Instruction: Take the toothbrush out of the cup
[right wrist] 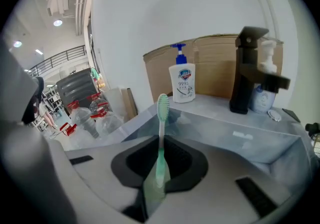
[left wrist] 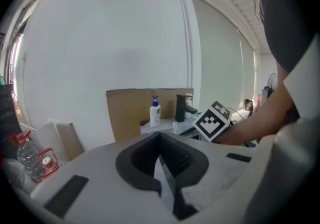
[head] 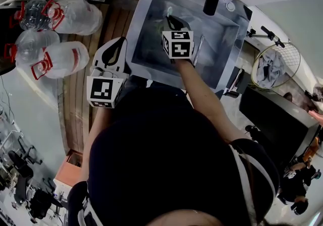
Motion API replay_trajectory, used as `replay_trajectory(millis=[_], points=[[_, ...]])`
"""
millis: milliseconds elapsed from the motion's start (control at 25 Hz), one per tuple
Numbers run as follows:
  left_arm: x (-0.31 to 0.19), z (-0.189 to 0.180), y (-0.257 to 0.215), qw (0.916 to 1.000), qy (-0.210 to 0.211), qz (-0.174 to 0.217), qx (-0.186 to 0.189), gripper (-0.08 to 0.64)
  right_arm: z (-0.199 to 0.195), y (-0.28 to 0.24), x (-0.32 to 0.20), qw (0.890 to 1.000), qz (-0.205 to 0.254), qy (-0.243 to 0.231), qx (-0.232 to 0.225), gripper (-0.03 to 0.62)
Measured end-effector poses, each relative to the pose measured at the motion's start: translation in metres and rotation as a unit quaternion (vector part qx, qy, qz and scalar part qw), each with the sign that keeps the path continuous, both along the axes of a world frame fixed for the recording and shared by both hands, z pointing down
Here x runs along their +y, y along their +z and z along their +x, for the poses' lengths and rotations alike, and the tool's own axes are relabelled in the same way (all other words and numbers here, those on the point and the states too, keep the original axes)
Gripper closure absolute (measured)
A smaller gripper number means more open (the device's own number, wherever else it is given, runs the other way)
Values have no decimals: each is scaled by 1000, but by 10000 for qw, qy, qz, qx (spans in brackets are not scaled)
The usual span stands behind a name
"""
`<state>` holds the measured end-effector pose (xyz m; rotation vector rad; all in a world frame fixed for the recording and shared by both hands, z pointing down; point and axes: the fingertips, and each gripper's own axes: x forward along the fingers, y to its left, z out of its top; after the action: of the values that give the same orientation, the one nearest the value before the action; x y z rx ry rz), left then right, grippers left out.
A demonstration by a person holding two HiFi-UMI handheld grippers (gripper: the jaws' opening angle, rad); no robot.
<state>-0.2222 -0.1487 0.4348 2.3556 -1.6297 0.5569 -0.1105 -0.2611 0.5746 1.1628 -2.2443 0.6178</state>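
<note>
A green and white toothbrush (right wrist: pixel 161 133) stands upright between the jaws of my right gripper (right wrist: pixel 159 167), which is shut on its handle. Its bristle head (right wrist: pixel 163 104) points up. In the head view the right gripper (head: pixel 171 21) hangs over the grey sink (head: pixel 149 23), with the toothbrush (head: pixel 169 13) sticking out beyond its tips. My left gripper (head: pixel 119 43) is held at the sink's left edge, shut with nothing in it (left wrist: pixel 164 170). No cup shows in any view.
A soap pump bottle (right wrist: pixel 182 82) and a black faucet (right wrist: pixel 246 70) stand at the sink's back, in front of cardboard (right wrist: pixel 215 63). Large water bottles (head: pixel 60 58) lie on the floor to the left. A wire basket with cloth (head: pixel 275 66) is at the right.
</note>
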Motion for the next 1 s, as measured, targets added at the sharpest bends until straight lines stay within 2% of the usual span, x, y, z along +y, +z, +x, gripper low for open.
replay_trajectory(millis=[400,680,1000], points=[[3,26,-16,9982,414,349,239,538,41,-86,19,9960,799,388,-116,540],[2,55,-28,9939,811,596,455,538,104,-128,47,9867,1222,1069,-49,540],[0,92,-36,9878,1204,752,641,538,170,-145,85,9745,1382,1762,101,540]])
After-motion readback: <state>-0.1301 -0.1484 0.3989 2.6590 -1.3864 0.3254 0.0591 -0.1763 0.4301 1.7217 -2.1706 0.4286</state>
